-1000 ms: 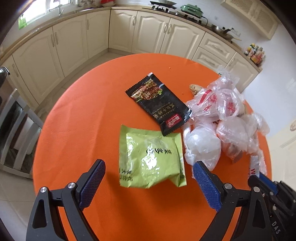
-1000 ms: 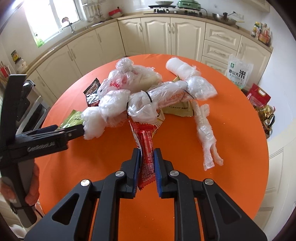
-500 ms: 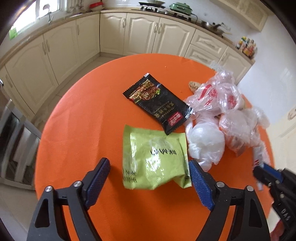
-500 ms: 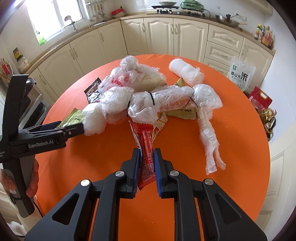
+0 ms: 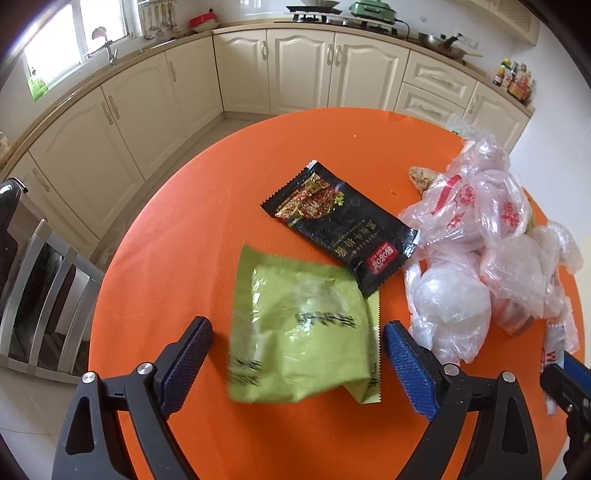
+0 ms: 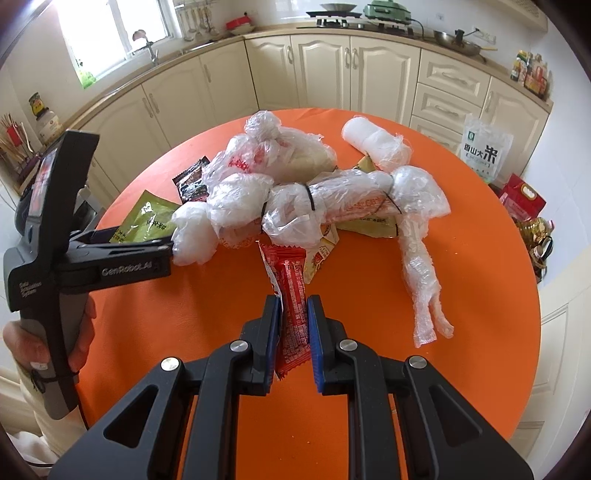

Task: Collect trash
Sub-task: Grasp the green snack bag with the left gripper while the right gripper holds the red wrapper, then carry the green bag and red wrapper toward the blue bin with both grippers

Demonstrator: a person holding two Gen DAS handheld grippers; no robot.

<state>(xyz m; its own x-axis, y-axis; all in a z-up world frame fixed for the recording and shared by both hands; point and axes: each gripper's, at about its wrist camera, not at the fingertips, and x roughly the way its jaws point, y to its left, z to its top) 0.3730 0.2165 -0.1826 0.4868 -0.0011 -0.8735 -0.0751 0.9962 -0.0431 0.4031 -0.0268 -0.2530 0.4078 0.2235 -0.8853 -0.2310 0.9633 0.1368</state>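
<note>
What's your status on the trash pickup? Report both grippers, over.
Left gripper open, fingers either side of the green packet, not gripping. Right gripper shut on the red wrapper. Black packet overlaps the green packet's far corner.

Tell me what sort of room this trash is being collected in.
Most likely a home kitchen. Cream panelled cabinets run under a counter along the walls, a gas hob with a green pot sits on it, and a sink tap stands below the window. The round orange table holds the wrappers.
</note>
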